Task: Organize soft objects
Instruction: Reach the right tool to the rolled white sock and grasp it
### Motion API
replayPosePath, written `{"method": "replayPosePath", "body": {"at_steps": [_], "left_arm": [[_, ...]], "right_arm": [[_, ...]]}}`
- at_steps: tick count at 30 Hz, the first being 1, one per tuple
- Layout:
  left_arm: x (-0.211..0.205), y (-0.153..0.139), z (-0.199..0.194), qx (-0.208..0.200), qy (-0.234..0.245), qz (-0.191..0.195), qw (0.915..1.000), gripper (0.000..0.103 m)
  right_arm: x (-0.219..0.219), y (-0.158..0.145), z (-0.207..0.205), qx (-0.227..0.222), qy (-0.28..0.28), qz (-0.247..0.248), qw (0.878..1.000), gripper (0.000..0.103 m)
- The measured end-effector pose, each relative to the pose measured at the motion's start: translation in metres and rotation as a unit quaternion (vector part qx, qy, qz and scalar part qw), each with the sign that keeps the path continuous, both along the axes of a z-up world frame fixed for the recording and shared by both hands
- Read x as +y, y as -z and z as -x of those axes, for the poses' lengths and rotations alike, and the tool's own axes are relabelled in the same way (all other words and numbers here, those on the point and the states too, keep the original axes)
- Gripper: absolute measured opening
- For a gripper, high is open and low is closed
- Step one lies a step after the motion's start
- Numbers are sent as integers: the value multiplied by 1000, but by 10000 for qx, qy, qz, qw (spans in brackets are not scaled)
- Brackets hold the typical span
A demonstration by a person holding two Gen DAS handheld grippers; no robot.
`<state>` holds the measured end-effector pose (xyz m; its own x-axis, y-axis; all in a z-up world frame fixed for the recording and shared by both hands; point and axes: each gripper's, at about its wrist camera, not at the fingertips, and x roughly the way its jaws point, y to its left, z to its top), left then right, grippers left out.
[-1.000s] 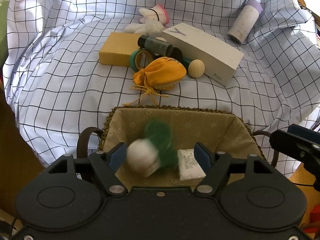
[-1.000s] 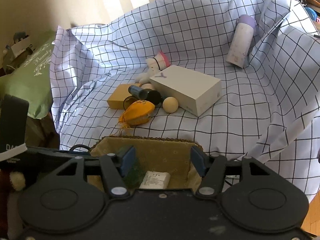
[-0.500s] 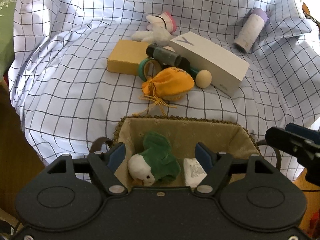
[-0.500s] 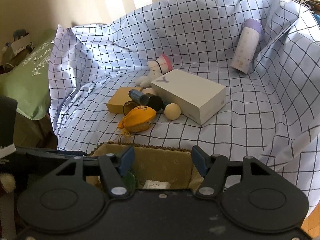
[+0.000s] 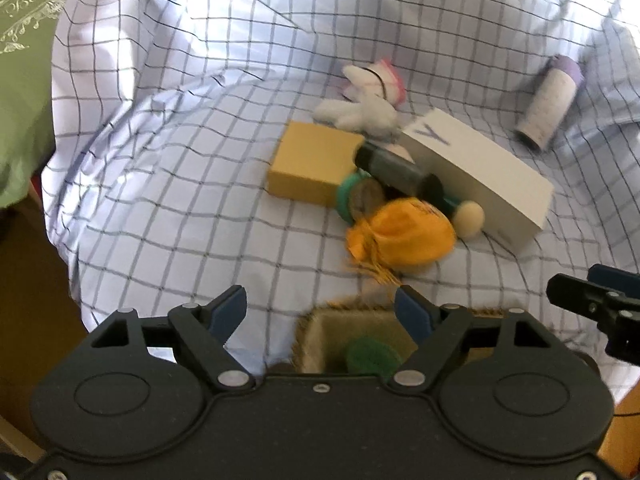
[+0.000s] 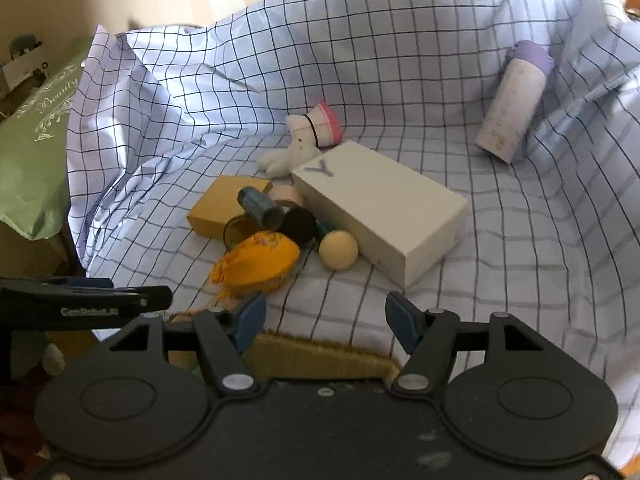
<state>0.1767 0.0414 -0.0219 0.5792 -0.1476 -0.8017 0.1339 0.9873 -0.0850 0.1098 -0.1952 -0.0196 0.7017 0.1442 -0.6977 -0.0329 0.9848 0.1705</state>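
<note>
Green plush toy inside near woven lined basket. Left gripper spread, empty, jaws just opening. Right gripper likewise.

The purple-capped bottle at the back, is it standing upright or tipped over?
Tipped: the bottle leans slanted against the bunched checked cloth, cap uppermost.

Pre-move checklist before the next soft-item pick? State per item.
1. Left gripper empty, jaws apart after just opening: ok.
2. Right gripper empty, jaws apart after just opening: ok.
3. Green plush inside the basket: ok.
4. Orange pouch reachable, nothing lying on it: ok.
5. White plush free of the white box: cannot tell, they sit very close.
6. Room left in basket: cannot tell, mostly hidden by the grippers.
</note>
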Motion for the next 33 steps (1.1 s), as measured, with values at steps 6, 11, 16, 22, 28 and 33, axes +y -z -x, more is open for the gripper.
{"method": "replayPosePath", "body": {"at_steps": [6,11,16,22,28,33], "left_arm": [[10,0,-29,-97,-127,-102,9998,77],[14,4,-50,-132,-198,-156,9996,78],[20,10,-71,-84,-310,-154,9994,78],[27,18,-92,-52,-485,-152,9987,82],[33,28,-111,25,-617,-170,9979,84],[35,34,-121,72,-633,-180,9978,84]], "right_arm": [[10,-7,-46,-206,-135,238,9994,66],[23,-11,-92,-338,-237,385,9984,69],[37,-10,-141,-304,-295,464,9980,71],[47,0,-191,-262,-314,559,9976,77],[54,14,-238,-214,-267,708,9969,80],[56,24,-273,-154,-191,642,9976,84]]}}
